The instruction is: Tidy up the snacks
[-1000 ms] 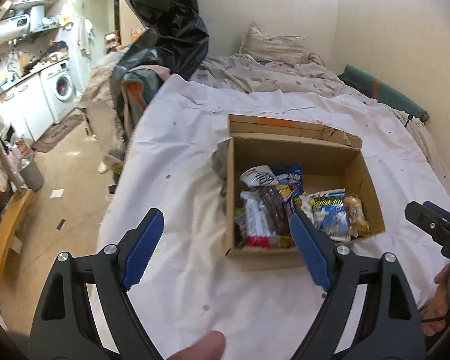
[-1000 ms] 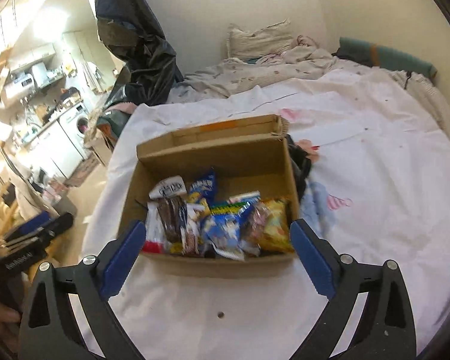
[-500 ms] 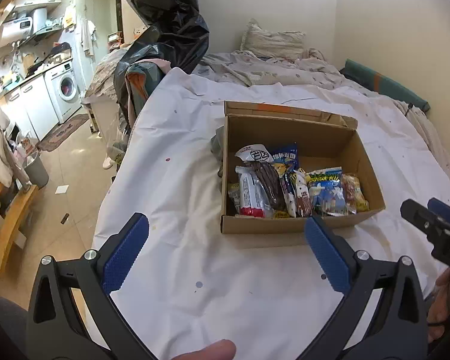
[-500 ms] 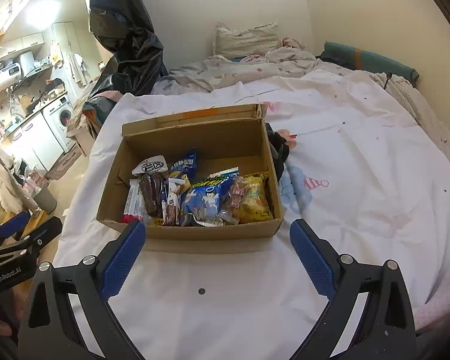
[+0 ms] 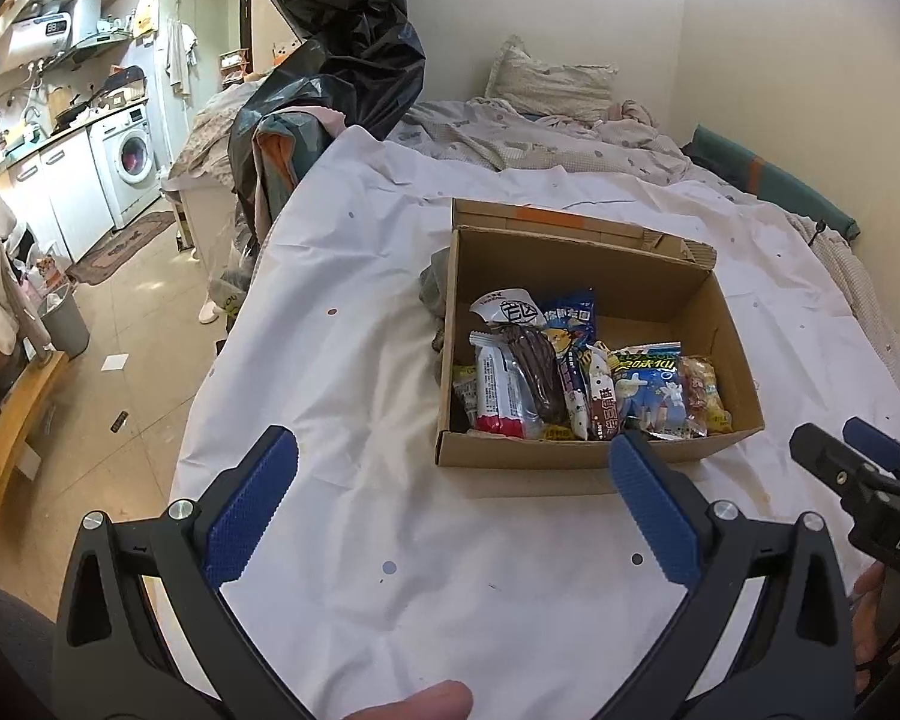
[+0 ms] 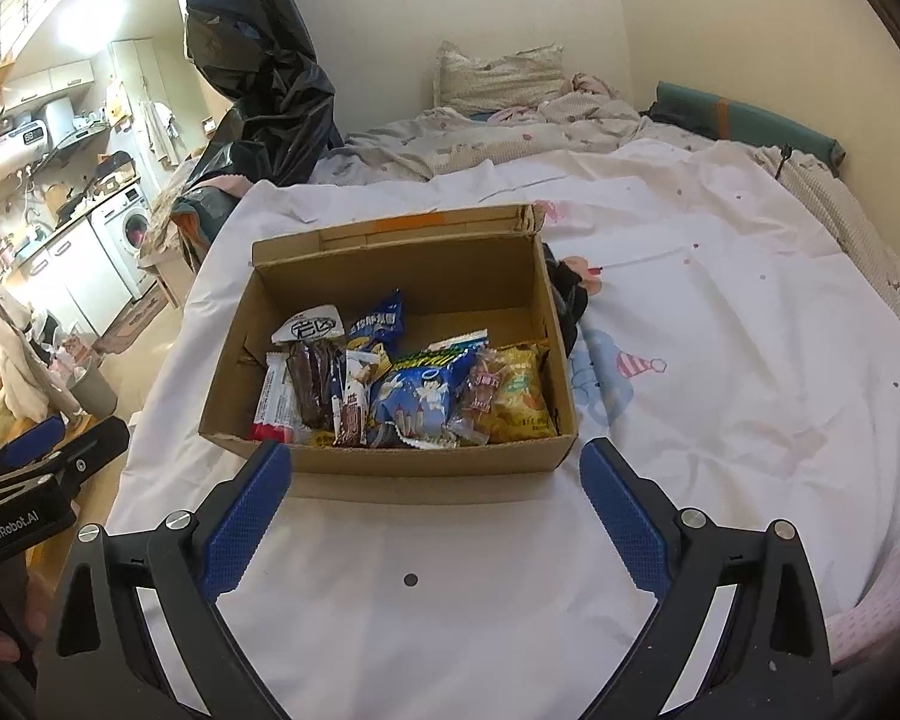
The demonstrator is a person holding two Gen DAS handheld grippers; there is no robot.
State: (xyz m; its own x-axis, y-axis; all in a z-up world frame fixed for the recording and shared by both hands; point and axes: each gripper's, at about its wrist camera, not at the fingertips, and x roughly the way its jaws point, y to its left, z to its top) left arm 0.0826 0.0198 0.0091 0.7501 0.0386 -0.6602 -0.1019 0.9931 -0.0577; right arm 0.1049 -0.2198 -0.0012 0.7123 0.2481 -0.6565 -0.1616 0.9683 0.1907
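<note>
An open cardboard box (image 5: pixel 570 459) (image 6: pixel 390 461) stands on a white sheet on the bed. Several snack packets lie in its near half: a red-and-white bar (image 6: pixel 273 402), a dark brown packet (image 6: pixel 312 384), a blue packet (image 6: pixel 423 396) and a yellow packet (image 6: pixel 519 399). My left gripper (image 5: pixel 453 468) is open and empty, held above the sheet in front of the box's left corner. My right gripper (image 6: pixel 435 468) is open and empty, just in front of the box's near wall. Each gripper shows at the edge of the other's view.
A dark cloth (image 6: pixel 570 294) lies against the box's right side. A black plastic bag (image 5: pixel 342 42) hangs at the bed's far left. A pillow (image 6: pixel 498 81) and rumpled bedding lie at the head. The bed's left edge drops to a tiled floor with a washing machine (image 5: pixel 129 159).
Both grippers have drawn back from the box toward me, so the box sits farther off in each view. Both stay open and empty.
</note>
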